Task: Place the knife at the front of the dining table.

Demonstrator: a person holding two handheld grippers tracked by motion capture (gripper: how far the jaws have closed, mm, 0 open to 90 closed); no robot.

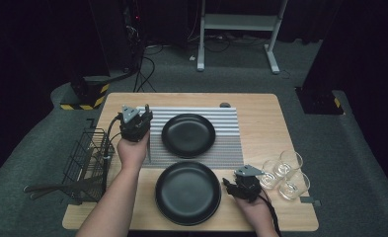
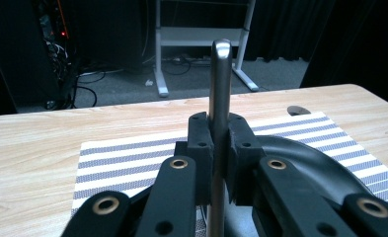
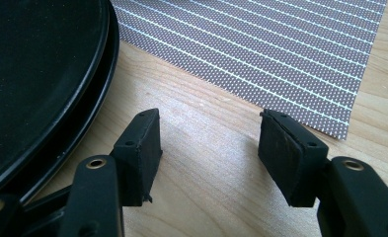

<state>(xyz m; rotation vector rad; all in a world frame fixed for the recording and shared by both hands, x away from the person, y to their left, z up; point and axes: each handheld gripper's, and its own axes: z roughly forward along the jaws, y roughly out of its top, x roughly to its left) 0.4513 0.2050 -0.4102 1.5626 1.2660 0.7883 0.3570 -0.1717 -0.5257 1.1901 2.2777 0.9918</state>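
1. Dark curtains and a grey carpet are surrounding my wooden table (image 1: 260,106), and a white metal frame (image 1: 238,22) is standing on the floor beyond it.
2. A striped placemat (image 1: 228,143) is lying across the far middle of the table, with a black plate (image 1: 188,135) sitting on it.
3. A second black plate (image 1: 187,192) is resting on the bare wood nearer to me, just below the mat's near edge.
4. I am holding my left gripper (image 1: 143,118) over the mat's left edge, its jaws pressed together on the handle of a metal utensil (image 2: 220,89).
5. In the left gripper view that handle is rising upright between the pads; in the high view its lower part is hanging down beside the far plate.
6. My right gripper (image 3: 209,148) is hovering low over the wood between the near plate and the mat's corner, jaws standing apart with nothing between them.
7. Three clear glasses (image 1: 285,175) are clustering at the right edge.
8. A black wire basket (image 1: 85,163) is hanging at the left edge, with dark utensils lying in it.
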